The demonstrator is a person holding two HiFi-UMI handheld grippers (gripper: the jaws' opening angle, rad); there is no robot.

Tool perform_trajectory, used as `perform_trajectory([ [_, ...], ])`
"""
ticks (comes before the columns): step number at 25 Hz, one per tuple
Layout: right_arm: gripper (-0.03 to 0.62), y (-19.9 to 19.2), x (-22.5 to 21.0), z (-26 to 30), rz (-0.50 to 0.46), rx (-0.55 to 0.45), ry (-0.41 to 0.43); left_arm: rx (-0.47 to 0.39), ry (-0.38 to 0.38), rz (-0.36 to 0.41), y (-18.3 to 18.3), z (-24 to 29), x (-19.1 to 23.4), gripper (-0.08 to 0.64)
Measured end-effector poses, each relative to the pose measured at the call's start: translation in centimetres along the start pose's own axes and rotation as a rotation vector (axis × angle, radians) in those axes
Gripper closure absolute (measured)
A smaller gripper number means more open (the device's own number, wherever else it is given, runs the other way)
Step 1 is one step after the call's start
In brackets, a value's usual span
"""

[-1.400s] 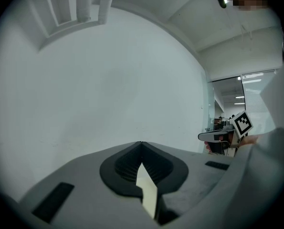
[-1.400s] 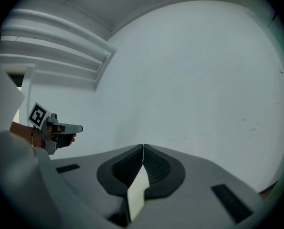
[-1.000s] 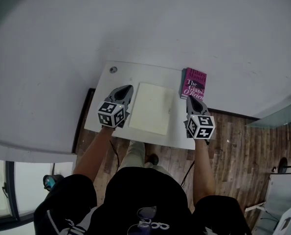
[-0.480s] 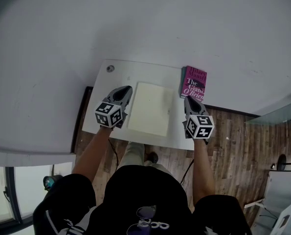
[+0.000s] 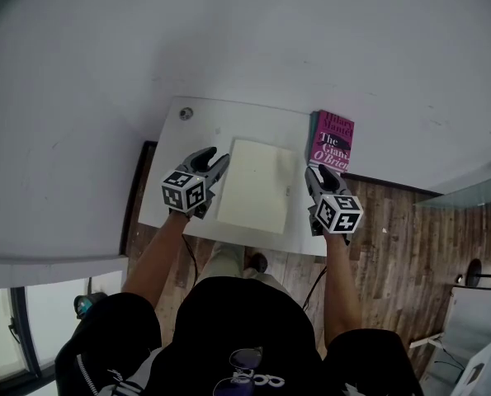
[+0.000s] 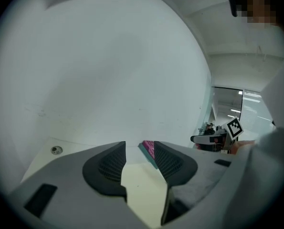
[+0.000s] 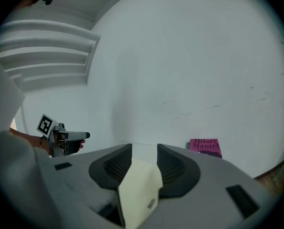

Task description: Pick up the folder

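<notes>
— What do we have in front of us, biggest first?

— The white wall (image 5: 228, 40) fills most of what we see from the head view, and a stretch of wooden floor (image 5: 394, 246) runs along its lower right. Our small white table (image 5: 228, 126) stands against the wall.

— And the folder?

— The cream folder (image 5: 253, 188) lies flat in the middle of the table, its long side running away from us. A pink book (image 5: 332, 140) lies near its far right corner (a narrow strip of bare table separates them).

— Where are our grippers?

— We hold the left gripper (image 5: 219, 157) at the folder's left edge and the right gripper (image 5: 311, 173) at its right edge, both aimed towards the wall.

— Are the fingers closed?

— No. Both sets of jaws have just been opening. The left fingers (image 6: 110, 163) stand spread, and the folder's surface shows in the gap. The right fingers (image 7: 173, 163) are spread too, with the folder's edge between them. Neither pair presses on it.

— Anything smaller?

— A little round cap (image 5: 186, 114) sits near the table's far left corner.
</notes>
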State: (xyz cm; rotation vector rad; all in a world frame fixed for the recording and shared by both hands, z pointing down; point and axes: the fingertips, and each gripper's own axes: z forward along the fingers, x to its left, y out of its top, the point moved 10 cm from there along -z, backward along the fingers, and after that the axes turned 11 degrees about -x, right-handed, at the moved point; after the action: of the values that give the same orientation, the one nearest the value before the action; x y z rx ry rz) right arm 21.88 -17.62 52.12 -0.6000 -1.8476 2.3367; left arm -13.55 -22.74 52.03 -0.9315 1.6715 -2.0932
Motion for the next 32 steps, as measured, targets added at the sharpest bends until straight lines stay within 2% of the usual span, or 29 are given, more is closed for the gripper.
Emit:
perform_trajectory([
  [2,0.416,-0.6,-0.3,0.6,0.021,0.021,0.008,0.029,0.001,-0.027,-0.8,0.4,0.7,0.374],
  [10,0.379,-3.7,-2.0,2.4,0.104,0.109,0.011,0.144,-0.023,-0.147,-4.3,1.8,2.9,0.311],
  [20,0.364,-8.7,-3.5,4.6,0.17,0.263,0.006,0.277,-0.016,-0.266,-9.2,3.5,5.6,0.304],
  [26,0.362,-11.7,-4.7,5.7,0.292,0.323,0.006,0.359,-0.014,-0.318,-11.8,4.1,7.2,0.303],
  [32,0.361,-14.6,-5.3,6.9,0.345,0.399,-0.012,0.445,-0.025,-0.358,-14.4,5.0,8.1,0.304],
])
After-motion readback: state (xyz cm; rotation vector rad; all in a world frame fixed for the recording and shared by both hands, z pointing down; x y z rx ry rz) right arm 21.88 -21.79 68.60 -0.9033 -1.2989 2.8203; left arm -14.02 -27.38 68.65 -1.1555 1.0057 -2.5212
